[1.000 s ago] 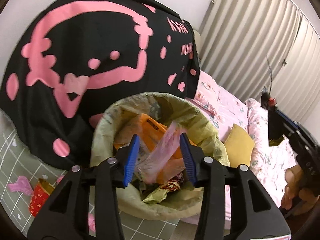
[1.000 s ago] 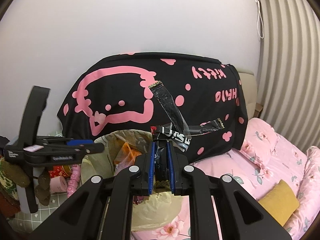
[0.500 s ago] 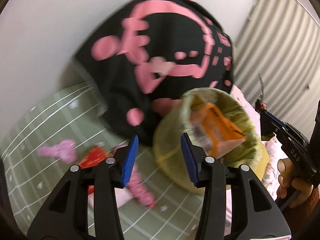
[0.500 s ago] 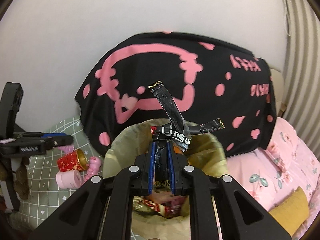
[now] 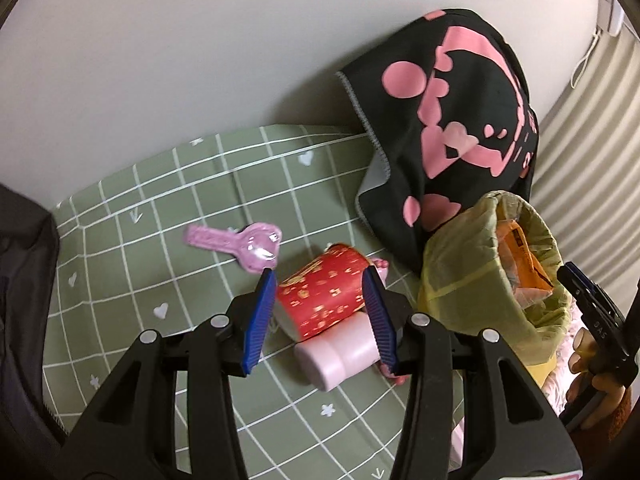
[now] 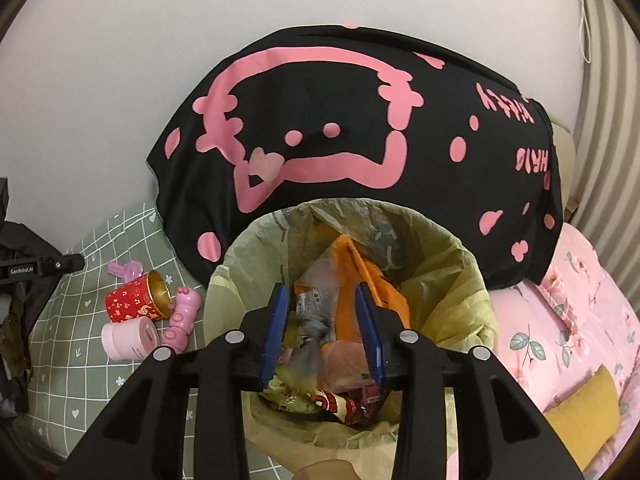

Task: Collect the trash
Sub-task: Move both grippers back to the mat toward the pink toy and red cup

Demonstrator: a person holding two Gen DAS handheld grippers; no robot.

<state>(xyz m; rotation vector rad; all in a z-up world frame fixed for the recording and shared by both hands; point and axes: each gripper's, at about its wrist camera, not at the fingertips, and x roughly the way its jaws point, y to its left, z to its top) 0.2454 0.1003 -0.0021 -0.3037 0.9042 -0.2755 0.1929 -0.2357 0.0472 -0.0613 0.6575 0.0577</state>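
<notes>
With its jaws just opened and empty, right gripper (image 6: 322, 330) hangs over yellow-green plastic-lined trash bin (image 6: 460, 280) holding orange wrapper (image 6: 352, 264); left gripper (image 5: 322, 316), half open, straddles red gold-printed paper cup (image 5: 324, 294) at the bin's 9 o'clock.

My left gripper (image 5: 324, 312) hung over the cloth-covered table (image 5: 168, 184), its open jaws framing a cup (image 5: 324, 296) lying on its side. A small jar (image 5: 340, 354) lay against the cup on my near side, and a key-shaped toy (image 5: 240, 244) lay beyond it toward the wall. The lined bin (image 6: 452, 280) stood past the table's right edge, before a draped blanket (image 6: 360, 120). My right gripper (image 6: 322, 330) hung over the bin's mouth, wrappers (image 6: 340, 320) piled inside below it.
</notes>
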